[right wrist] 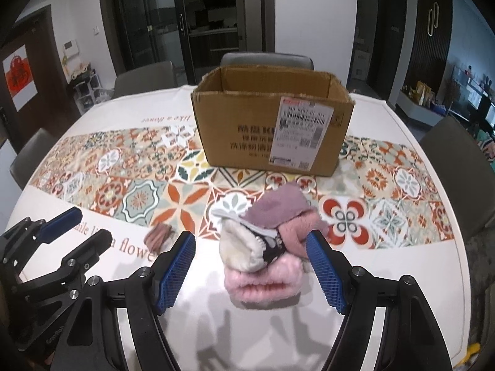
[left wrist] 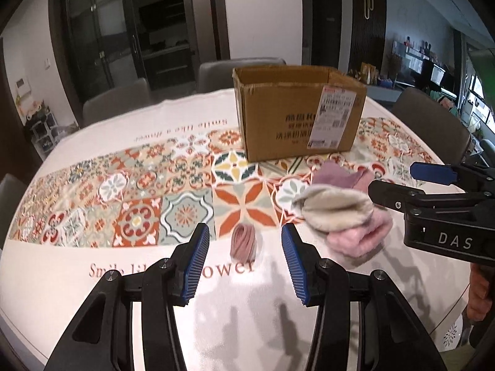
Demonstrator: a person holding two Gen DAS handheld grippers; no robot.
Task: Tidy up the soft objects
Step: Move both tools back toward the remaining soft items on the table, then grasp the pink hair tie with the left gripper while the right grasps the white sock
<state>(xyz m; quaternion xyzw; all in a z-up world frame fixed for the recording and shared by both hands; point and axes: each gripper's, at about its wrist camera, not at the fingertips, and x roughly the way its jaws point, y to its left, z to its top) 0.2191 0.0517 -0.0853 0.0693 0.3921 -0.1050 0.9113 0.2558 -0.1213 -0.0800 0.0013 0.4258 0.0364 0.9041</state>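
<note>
While seemingly untouched, socks (right wrist: 263, 244) between tool (right wrist: 250, 266) pads.

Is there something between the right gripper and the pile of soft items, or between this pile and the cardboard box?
Nothing visible blocks either path. The right gripper is open with the soft pile directly between its fingers. From the pile to the open cardboard box there is only bare tablecloth.

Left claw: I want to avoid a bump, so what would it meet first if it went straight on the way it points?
Probably the small mauve roll of cloth, lying on the table between the open fingers of the left claw. Beyond it stands the cardboard box. Depth is hard to judge.
</note>
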